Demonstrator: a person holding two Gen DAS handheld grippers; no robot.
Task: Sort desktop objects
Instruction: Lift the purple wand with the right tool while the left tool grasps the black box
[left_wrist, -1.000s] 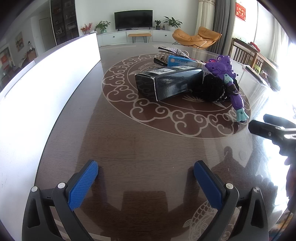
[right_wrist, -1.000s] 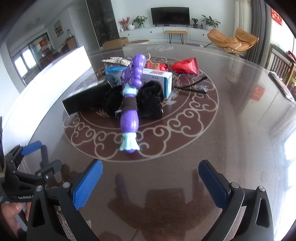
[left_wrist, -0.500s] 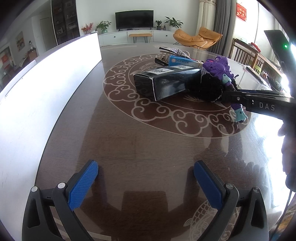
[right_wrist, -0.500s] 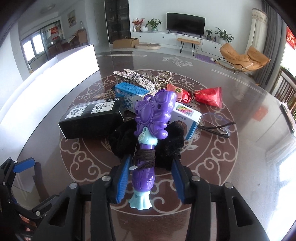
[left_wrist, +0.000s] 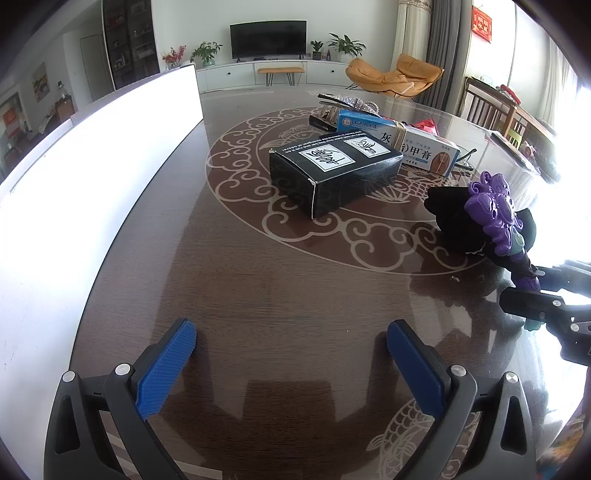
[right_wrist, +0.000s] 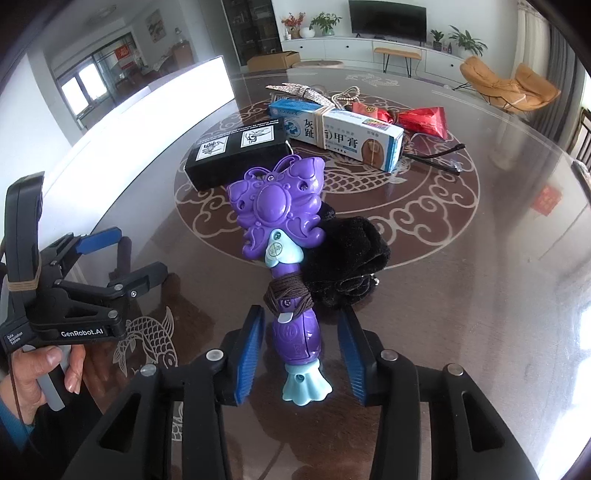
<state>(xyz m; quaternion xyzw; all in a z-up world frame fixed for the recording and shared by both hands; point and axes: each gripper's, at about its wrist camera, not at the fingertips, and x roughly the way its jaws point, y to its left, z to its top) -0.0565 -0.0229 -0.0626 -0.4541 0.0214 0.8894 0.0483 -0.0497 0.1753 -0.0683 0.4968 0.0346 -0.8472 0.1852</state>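
Here, from the left wrist view, the left hand-held gripper (left_wrist: 290, 354) hangs released over bare dark table (left_wrist: 277, 288), nothing between its blue pads. At twelve o'clock lies the black box (left_wrist: 334, 171), with the blue-and-white carton (left_wrist: 402, 142) just behind it. At three o'clock the purple toy wand (left_wrist: 498, 225) lies by a black fuzzy cloth (left_wrist: 450, 214), its handle running into the right hand-held gripper (left_wrist: 535, 295) near the frame's edge. A white panel (left_wrist: 85, 184) borders the table toward nine o'clock; open wood lies between.

The right wrist view alone shows the grip itself: the right hand-held gripper (right_wrist: 301, 354) straddles the wand's (right_wrist: 280, 221) handle, jaws opening, a sliver of gap on either side. It also shows red packets (right_wrist: 421, 118) and glasses (right_wrist: 432, 155) at one o'clock, and a hand (right_wrist: 44, 373) on the left gripper (right_wrist: 122, 254) at nine o'clock. Toward three o'clock the table (right_wrist: 480, 277) lies open.
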